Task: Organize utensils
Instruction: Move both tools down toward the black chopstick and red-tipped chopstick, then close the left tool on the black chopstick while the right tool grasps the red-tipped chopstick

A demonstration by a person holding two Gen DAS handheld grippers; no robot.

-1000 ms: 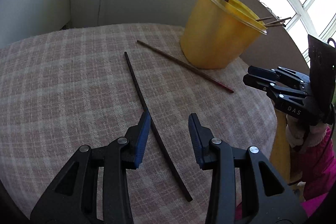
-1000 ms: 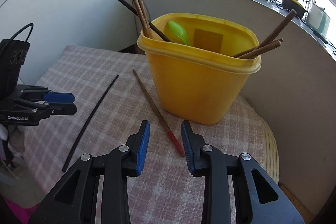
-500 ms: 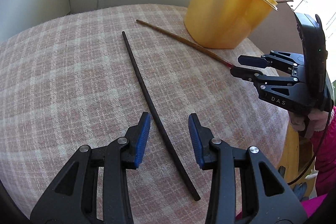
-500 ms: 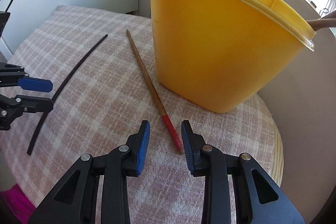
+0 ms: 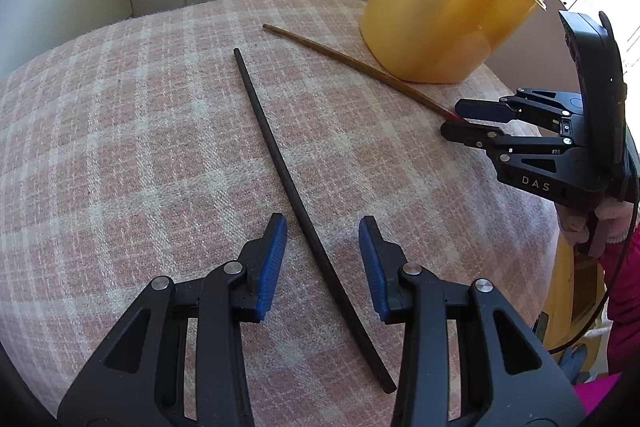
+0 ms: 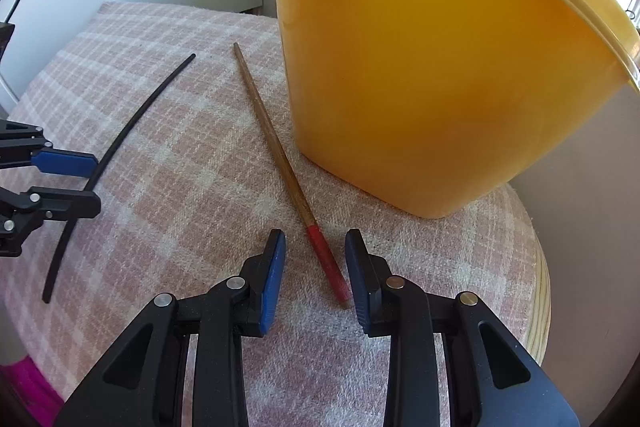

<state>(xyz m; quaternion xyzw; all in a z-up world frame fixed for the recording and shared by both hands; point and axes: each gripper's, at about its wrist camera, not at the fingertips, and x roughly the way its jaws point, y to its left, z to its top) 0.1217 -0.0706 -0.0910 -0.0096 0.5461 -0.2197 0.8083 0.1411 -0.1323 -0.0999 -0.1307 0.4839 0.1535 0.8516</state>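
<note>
A black chopstick (image 5: 288,183) and a brown chopstick (image 6: 280,155) with a red end lie apart on the pink checked cloth (image 5: 120,147). The brown one lies just beside the yellow tub (image 6: 420,67), which stands upright on the cloth; stick ends poke over the tub's rim in the left wrist view. The left gripper (image 5: 322,235) straddles the black chopstick, jaws parted, pads clear of it. The right gripper (image 6: 316,247) straddles the brown one's red end, likewise unclenched.
</note>
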